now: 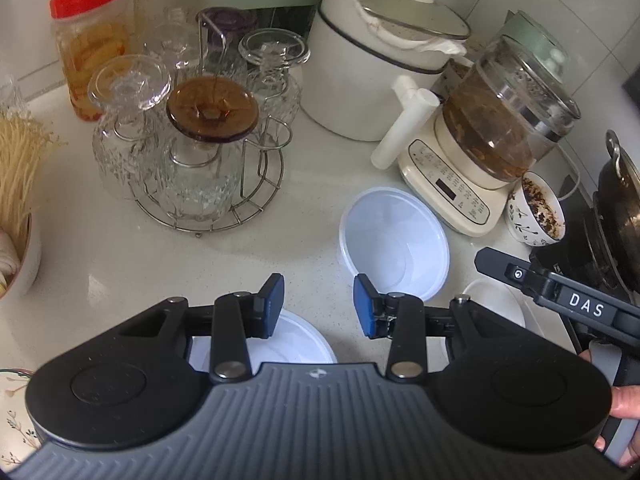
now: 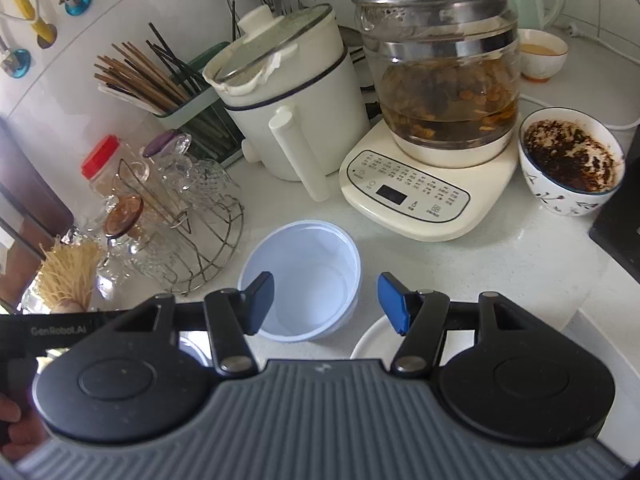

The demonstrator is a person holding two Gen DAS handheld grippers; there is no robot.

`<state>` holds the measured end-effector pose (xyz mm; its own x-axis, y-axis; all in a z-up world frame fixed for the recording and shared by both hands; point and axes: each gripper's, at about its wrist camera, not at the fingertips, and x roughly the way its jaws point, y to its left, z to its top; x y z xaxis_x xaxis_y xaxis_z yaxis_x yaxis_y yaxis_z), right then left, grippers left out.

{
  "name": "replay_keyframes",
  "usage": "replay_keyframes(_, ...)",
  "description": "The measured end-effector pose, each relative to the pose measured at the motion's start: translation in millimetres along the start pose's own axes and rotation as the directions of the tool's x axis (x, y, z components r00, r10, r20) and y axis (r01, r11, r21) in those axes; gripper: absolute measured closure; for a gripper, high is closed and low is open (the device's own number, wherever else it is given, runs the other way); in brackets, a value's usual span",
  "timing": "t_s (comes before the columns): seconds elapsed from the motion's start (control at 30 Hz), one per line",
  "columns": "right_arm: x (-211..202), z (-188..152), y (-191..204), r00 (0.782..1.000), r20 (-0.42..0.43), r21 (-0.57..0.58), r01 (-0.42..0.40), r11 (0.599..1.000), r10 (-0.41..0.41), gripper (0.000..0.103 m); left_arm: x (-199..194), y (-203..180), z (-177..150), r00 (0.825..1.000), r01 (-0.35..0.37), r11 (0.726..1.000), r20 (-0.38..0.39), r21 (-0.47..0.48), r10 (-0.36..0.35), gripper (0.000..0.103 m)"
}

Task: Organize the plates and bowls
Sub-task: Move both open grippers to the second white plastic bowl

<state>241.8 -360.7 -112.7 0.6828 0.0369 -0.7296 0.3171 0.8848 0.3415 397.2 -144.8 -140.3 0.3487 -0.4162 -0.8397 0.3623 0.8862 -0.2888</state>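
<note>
Left tool (image 1: 319,306): spread, empty, near white bowl (image 1: 394,240).
Right tool (image 2: 326,304): spread, empty.
Grip: we pinch the bowl's rim squarely.

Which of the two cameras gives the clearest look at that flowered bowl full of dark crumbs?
The right wrist view: the flowered bowl shows whole, rim and crumbs facing the lens. The left wrist view catches it small and distorted at the frame's right edge.

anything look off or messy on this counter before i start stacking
Two things. The white pot's lid sits crooked, with a crumpled cloth wedged under its rim. The patterned bowl beside the kettle base holds dark, crusty residue. No spills or breakage visible.
</note>
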Motion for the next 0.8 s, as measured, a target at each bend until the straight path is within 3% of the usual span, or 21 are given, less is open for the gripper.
replay_keyframes(0.3, 32, 8, -12, 0.998, -0.048, 0.046, -0.026, 0.999, 0.028, 0.045, 29, -5, 13, 0.995, 0.093, 0.995, -0.035, -0.018, -0.094, 0.06)
replay_keyframes(0.33, 36, 9, -13, 0.998, -0.055, 0.053, -0.025, 0.998, 0.028, 0.051, 33, -7, 15, 0.995, 0.089, 0.996, -0.042, -0.017, -0.09, 0.06)
replay_keyframes(0.4, 44, 9, -17, 0.997, -0.074, 0.073, -0.02, 0.997, 0.025, 0.053, 41, -9, 19, 0.995, 0.082, 0.996, -0.054, -0.021, -0.083, 0.06)
replay_keyframes(0.5, 57, 9, -21, 0.994, -0.11, 0.089, -0.005, 0.996, 0.015, 0.071, 54, -9, 22, 0.994, 0.081, 0.996, -0.074, -0.028, -0.083, 0.06)
replay_keyframes(0.7, 73, 6, -27, 0.991, -0.135, 0.116, 0.01, 0.993, 0.006, 0.072, 74, -3, 26, 0.993, 0.049, 0.998, -0.109, -0.042, -0.054, 0.061)
replay_keyframes(0.8, 80, 4, -31, 0.99, -0.143, 0.145, 0.028, 0.989, -0.007, 0.078, 84, -1, 27, 0.991, 0.028, 0.998, -0.131, -0.05, -0.035, 0.061)
